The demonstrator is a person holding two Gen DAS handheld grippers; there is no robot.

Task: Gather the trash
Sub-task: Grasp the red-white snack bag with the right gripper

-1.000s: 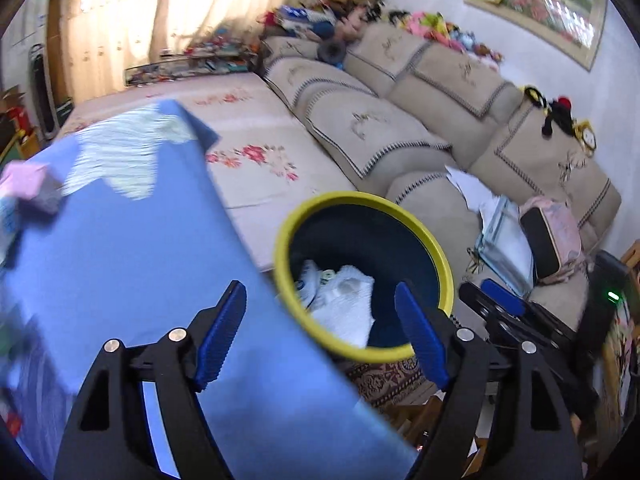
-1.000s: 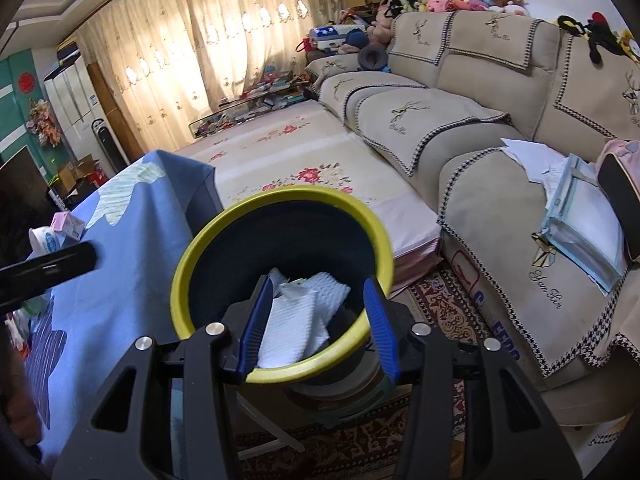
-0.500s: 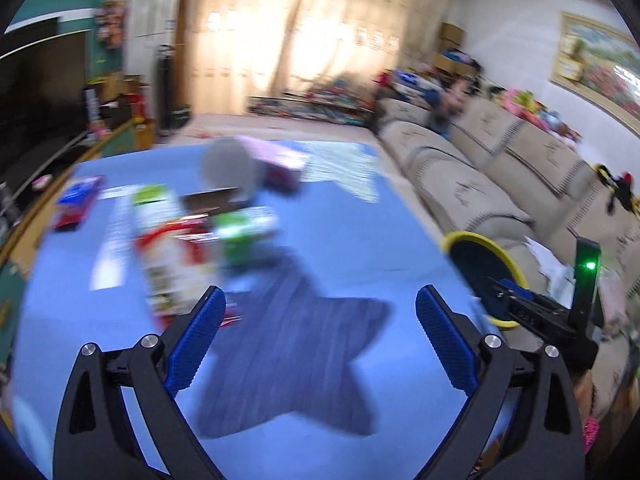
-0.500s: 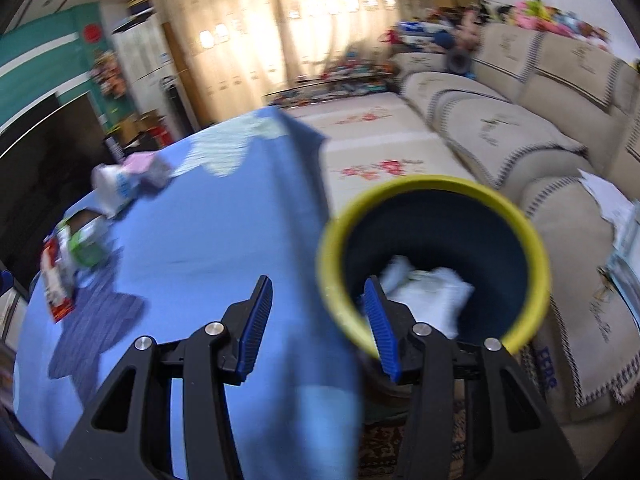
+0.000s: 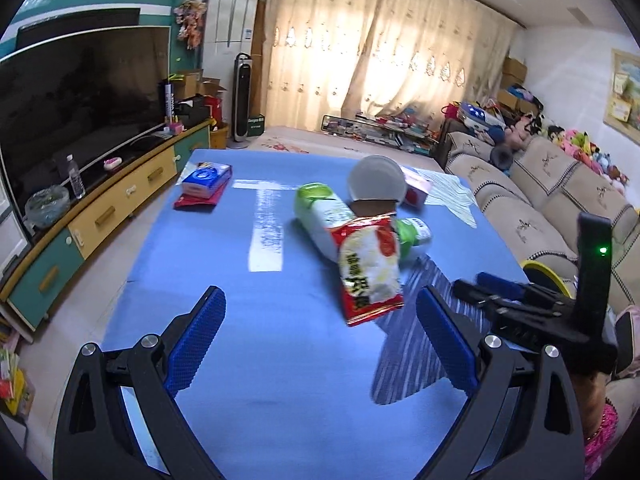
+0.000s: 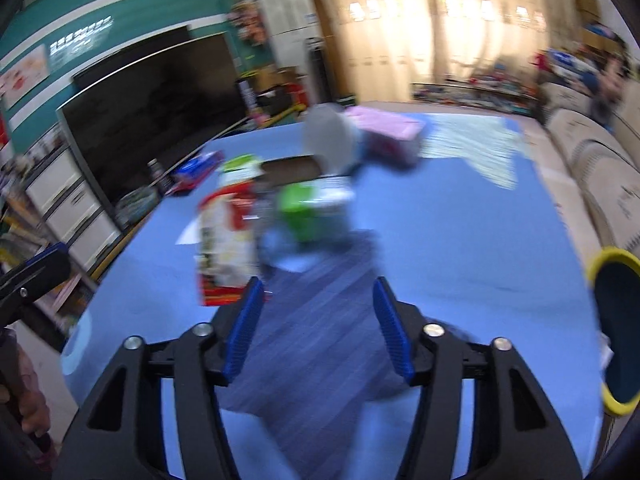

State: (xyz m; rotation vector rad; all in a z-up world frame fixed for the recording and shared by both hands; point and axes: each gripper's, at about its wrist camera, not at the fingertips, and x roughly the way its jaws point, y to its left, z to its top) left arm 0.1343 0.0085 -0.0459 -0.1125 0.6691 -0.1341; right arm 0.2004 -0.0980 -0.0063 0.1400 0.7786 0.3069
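Both grippers hang empty over the blue table [image 5: 224, 360], left gripper [image 5: 320, 340] spread wide, right gripper's [image 6: 320, 328] fingers just widening, and a hasty grab at the leaning red snack bag [image 5: 370, 268] mid-table could topple the green packs [image 5: 320, 212] beneath.

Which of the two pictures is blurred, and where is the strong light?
Right wrist view: motion blur smears the snack bag and the curtains. Left wrist view: sharp, the bag's print is distinct; sunlit curtains glare behind, and fisheye distortion bends the TV.
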